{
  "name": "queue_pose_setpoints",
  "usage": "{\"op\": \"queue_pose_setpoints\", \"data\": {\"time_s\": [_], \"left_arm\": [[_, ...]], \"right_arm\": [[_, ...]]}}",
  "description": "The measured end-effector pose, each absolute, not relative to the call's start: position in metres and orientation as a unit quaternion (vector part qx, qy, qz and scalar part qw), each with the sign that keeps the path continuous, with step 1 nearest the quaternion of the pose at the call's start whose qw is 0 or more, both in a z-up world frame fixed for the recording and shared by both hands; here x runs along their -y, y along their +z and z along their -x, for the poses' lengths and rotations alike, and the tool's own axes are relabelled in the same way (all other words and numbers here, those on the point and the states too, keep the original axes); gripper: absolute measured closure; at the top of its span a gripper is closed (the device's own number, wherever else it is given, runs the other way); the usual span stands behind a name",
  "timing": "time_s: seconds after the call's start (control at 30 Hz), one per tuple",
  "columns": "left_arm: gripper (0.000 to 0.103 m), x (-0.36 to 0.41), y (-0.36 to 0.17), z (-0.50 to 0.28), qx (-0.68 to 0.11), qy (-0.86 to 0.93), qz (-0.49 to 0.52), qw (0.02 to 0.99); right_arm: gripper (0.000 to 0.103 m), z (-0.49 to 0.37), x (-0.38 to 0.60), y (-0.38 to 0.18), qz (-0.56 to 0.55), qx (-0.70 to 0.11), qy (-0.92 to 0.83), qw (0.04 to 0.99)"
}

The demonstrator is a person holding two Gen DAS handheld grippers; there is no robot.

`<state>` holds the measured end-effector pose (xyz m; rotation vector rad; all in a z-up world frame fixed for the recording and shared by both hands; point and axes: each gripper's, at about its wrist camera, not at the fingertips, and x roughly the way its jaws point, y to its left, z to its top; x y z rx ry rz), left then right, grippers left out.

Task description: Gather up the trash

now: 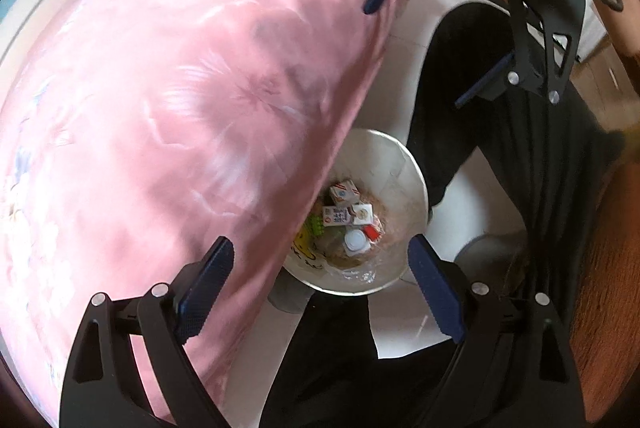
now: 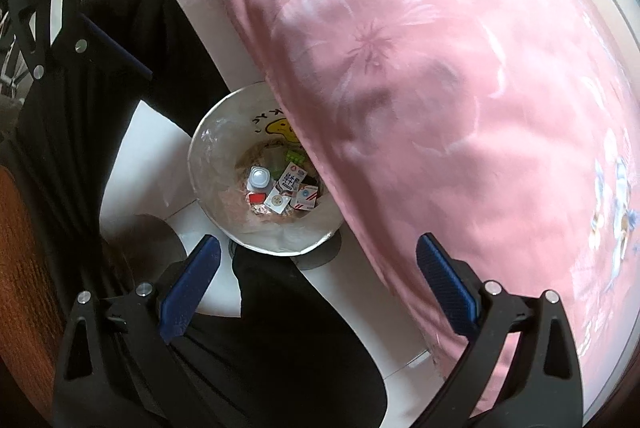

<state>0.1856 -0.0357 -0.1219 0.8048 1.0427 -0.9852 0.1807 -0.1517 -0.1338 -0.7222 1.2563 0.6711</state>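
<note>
Tongs on both hands stand wide apart and hold nothing. The left tongs [image 1: 322, 292] point steeply down, blue pads spread, with only air between them; the left pad [image 1: 206, 292] shows against the pink bedspread [image 1: 180, 88], though whether it touches the cloth cannot be told. The right tongs [image 2: 318, 292] are spread just as wide and equally empty, their right pad [image 2: 446, 292] over the edge of the same bedspread. Each pair also appears in the other's view at the upper edge, jaws parted there too.

Below and between the pads of both tongs, well apart from them, sits the bin [image 1: 416, 188], a round white pail on the pale floor [image 1: 404, 324], tucked against the hanging side of the bed so that the bedspread covers part of its rim. A clear liner lines it, and a yellow cartoon face is printed on its inner wall [image 2: 280, 130]. At its bottom lies the trash [image 2: 280, 188]: a few small white cartons with red and blue print, a white bottle cap [image 2: 259, 177], a green piece [image 2: 295, 157], and a red scrap.

The person's black trouser legs [image 2: 132, 40] stand beside the bin.
</note>
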Motion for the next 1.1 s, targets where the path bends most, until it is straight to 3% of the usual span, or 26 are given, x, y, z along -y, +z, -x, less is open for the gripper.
{"op": "queue_pose_setpoints", "data": {"time_s": [0.4,0.73,1.1], "left_arm": [[0.010,0.008,-0.077,-0.169,-0.439,-0.298,-0.297,0.794],[0.006,-0.008,-0.033,-0.136,-0.424,-0.192,-0.137,0.874],[0.004,-0.013,-0.005,-0.084,-0.368,-0.066,-0.043,0.926]], "right_arm": [[0.007,-0.162,0.174,-0.085,0.256,-0.506,0.221,0.794],[0.007,-0.127,0.194,-0.049,0.038,-0.474,0.104,0.874],[0.007,-0.064,0.195,-0.021,-0.085,-0.430,0.006,0.899]]}}
